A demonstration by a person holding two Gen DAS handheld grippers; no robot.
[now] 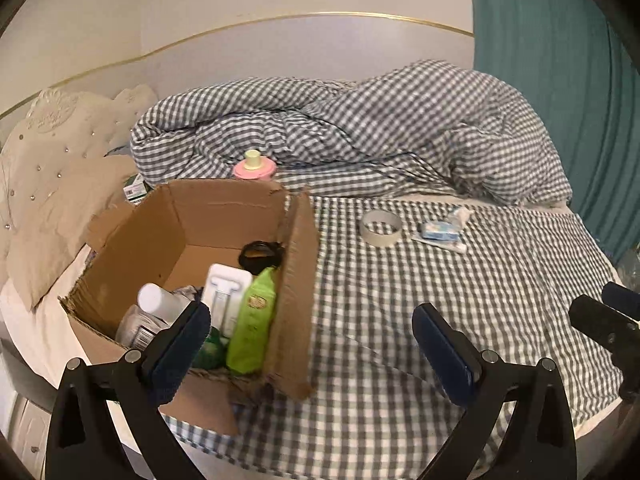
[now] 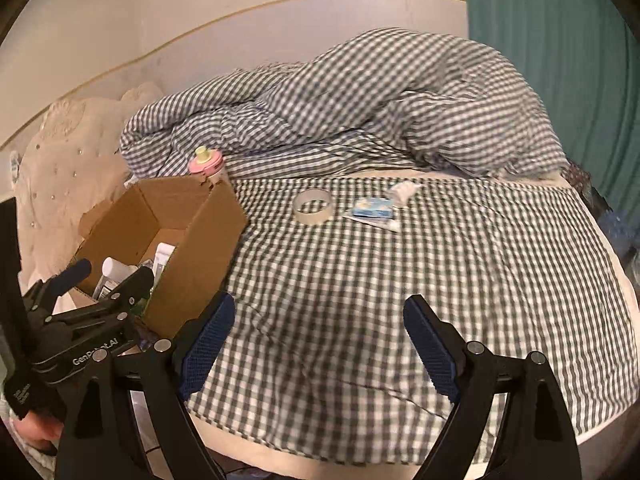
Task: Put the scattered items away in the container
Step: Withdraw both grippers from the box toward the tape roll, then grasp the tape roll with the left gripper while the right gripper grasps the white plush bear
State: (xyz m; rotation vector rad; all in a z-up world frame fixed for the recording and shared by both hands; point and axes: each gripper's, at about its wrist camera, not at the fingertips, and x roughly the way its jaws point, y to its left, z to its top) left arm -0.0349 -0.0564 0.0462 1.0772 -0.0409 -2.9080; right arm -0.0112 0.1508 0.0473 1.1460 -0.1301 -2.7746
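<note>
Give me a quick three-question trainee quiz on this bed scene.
1. True or false: the tape roll is already in the cardboard box.
2. Which lies right of the tape roll in the right wrist view? A) green pouch B) blue packet C) pink-lidded bottle
3. Fill in: both the left tongs and right tongs are ____ and hold nothing.

Key: 1 false; 2 B; 3 open.
</note>
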